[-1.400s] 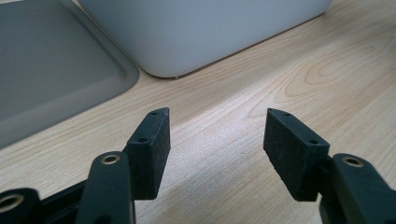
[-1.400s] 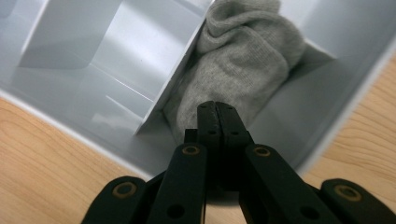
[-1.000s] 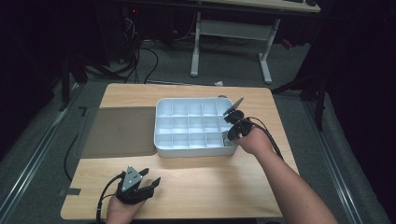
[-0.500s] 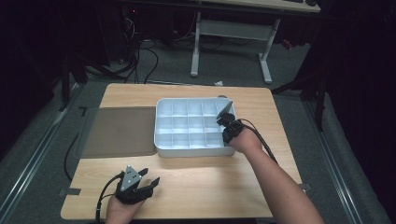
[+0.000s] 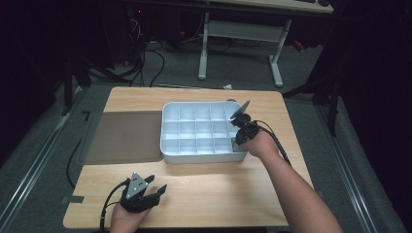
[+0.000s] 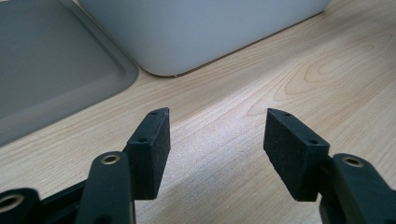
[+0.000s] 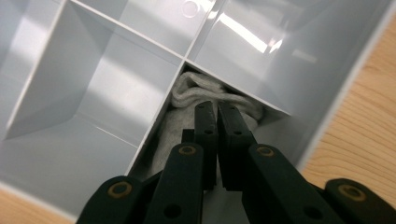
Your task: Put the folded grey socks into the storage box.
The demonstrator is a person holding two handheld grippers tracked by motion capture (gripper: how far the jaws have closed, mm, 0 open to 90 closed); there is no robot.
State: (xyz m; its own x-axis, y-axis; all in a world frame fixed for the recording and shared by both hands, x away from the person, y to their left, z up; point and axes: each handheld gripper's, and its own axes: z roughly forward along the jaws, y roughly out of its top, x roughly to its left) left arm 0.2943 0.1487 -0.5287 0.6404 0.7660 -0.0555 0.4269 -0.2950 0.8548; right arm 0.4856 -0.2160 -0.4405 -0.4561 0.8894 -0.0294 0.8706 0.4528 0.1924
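Wooden table, white divided box with grey sock in corner cell, right tool closed above it

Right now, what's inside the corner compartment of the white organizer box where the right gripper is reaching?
A rolled grey sock sits in that compartment of the box. The right gripper, jaws shut, covers the sock's middle, and the compartment floor is hidden.

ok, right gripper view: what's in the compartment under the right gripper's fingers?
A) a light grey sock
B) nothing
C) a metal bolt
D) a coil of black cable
A: the right gripper has its fingers closed together and pushed down into a corner cell of the white divided box, on top of a bunched light grey sock.
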